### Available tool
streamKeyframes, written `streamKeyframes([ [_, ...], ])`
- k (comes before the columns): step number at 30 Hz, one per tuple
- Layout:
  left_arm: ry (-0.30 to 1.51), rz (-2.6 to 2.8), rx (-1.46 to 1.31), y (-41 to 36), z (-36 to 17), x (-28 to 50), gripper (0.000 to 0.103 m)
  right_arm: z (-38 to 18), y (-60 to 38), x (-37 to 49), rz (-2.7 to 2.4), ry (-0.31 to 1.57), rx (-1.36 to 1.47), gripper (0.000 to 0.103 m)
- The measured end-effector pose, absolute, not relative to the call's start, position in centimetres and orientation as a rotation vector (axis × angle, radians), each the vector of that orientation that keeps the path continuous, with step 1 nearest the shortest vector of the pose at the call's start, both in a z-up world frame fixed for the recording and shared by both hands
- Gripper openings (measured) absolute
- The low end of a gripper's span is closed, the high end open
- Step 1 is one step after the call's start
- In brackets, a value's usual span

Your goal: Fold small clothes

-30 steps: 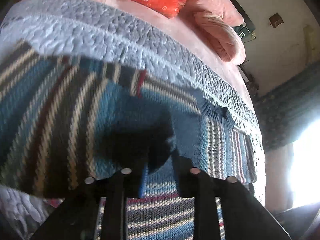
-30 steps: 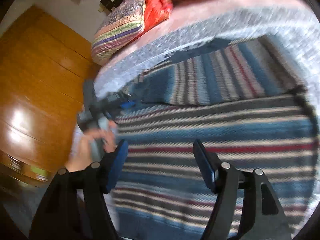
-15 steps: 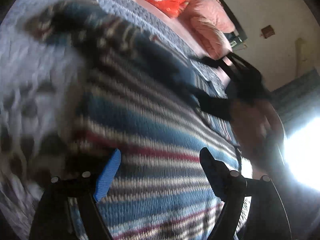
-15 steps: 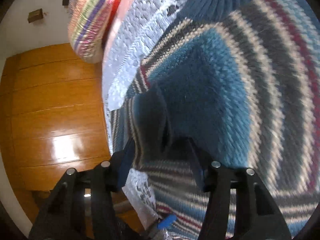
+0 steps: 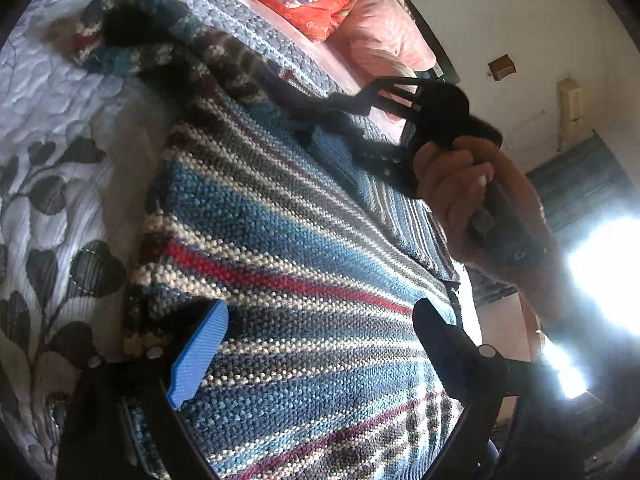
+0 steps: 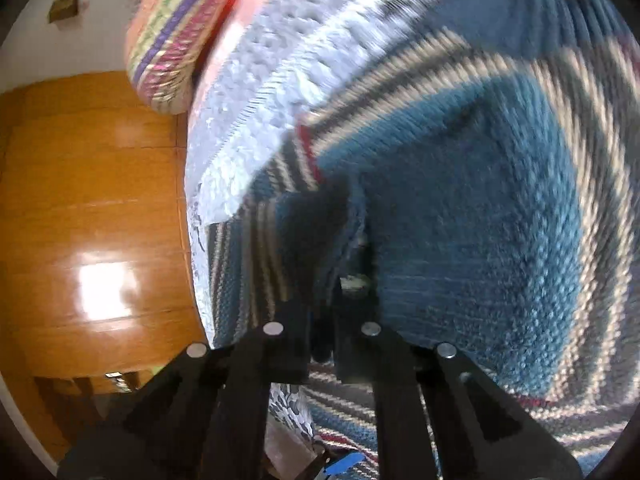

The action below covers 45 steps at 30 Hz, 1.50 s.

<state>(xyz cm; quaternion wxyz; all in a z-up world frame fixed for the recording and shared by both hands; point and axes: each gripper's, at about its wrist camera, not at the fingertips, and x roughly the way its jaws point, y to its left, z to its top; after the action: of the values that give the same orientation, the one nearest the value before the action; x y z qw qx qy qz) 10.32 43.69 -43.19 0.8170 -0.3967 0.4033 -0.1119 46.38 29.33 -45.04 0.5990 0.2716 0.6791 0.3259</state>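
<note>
Nearest us in the left wrist view, our left hand-held gripper (image 5: pixel 320 344) hovered with its jaws spread wide and nothing between them, the blue pad (image 5: pixel 198 354) of one finger just above the striped knit sweater (image 5: pixel 280 240); we judged it was parked there so it could either press the body flat or take a fresh edge. The sweater lay on the bed, over a pale quilt (image 5: pixel 44 200) printed with dark leaves, and its stripes ran across the body, so its long axis seemed to run away from us toward the pillows. Further along, our right hand (image 5: pixel 468 196) held the right hand-held gripper (image 5: pixel 352 106), whose fingers were closed tight on a fold of the knit near the far part of the garment. In the right wrist view that same gripper (image 6: pixel 324 344) showed its jaws pinched almost together on a dark blue fold (image 6: pixel 340 232), lifted a little off the layer beneath; we took this as a sleeve or side flap being carried over the body to make the fold, though blur kept us from telling which part it was. Beyond lay the grey quilted bedspread (image 6: pixel 256 92), then the striped pillow (image 6: pixel 172 40) and a wooden wardrobe (image 6: pixel 92 200).
</note>
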Motion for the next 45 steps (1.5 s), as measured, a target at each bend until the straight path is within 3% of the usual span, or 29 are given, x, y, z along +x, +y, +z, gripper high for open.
streamKeyframes([
  [13,0.9,-0.202,-0.957,44.8,-41.6,11.6,0.094,-30.8,26.0,48.5,0.838,1.338,0.339,0.006],
  [21,0.88,-0.191,-0.916,45.2,-38.8,11.3,0.094,-27.2,20.8,51.1,0.783,1.276,0.334,0.006],
  [38,0.797,-0.219,-0.9,48.6,-33.9,19.7,0.094,-30.8,7.5,53.3,0.639,1.292,0.343,0.006],
  [45,0.845,-0.231,-0.913,49.3,-35.2,25.4,0.094,-34.9,4.5,52.4,0.604,1.324,0.372,0.006],
])
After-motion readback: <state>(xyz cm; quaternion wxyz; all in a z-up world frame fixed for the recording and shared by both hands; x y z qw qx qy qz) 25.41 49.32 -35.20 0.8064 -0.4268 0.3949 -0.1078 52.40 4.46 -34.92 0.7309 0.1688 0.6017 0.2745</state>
